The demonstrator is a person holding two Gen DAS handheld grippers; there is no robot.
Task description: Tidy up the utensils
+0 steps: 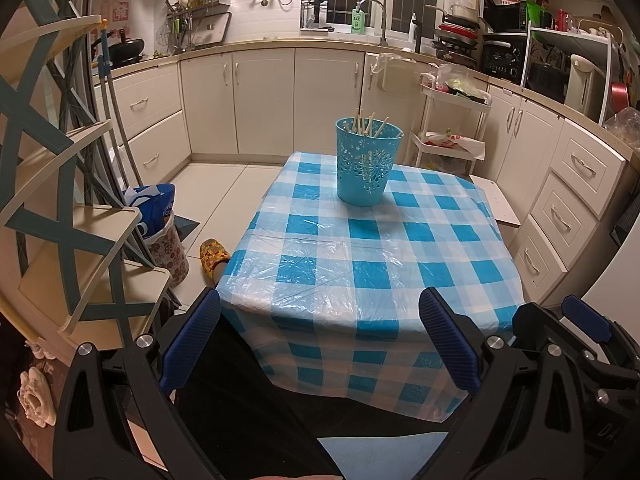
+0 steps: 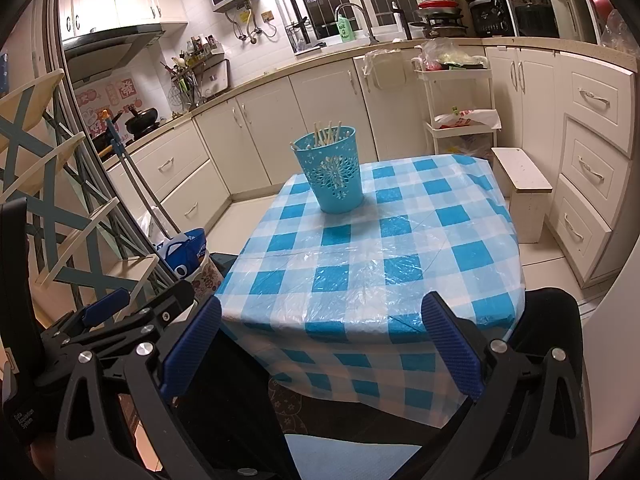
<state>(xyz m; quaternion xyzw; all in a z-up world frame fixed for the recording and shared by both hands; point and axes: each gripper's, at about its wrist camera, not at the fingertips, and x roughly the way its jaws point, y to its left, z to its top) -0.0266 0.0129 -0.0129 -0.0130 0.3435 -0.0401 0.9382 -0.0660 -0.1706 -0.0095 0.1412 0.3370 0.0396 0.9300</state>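
Observation:
A turquoise perforated holder stands upright near the far end of the blue-and-white checked table. Several pale wooden chopsticks stick up out of it. My left gripper hangs open before the table's near edge, nothing between its blue pads. My right gripper is open too, held low at the near edge and well short of the holder. The right gripper's tip shows at the lower right of the left wrist view, and the left gripper's tip at the lower left of the right wrist view.
A slatted folding rack stands left of the table, with a bin and blue bag beside it. A white stool and a white trolley sit right. Cream cabinets line the back. A slipper lies on the floor.

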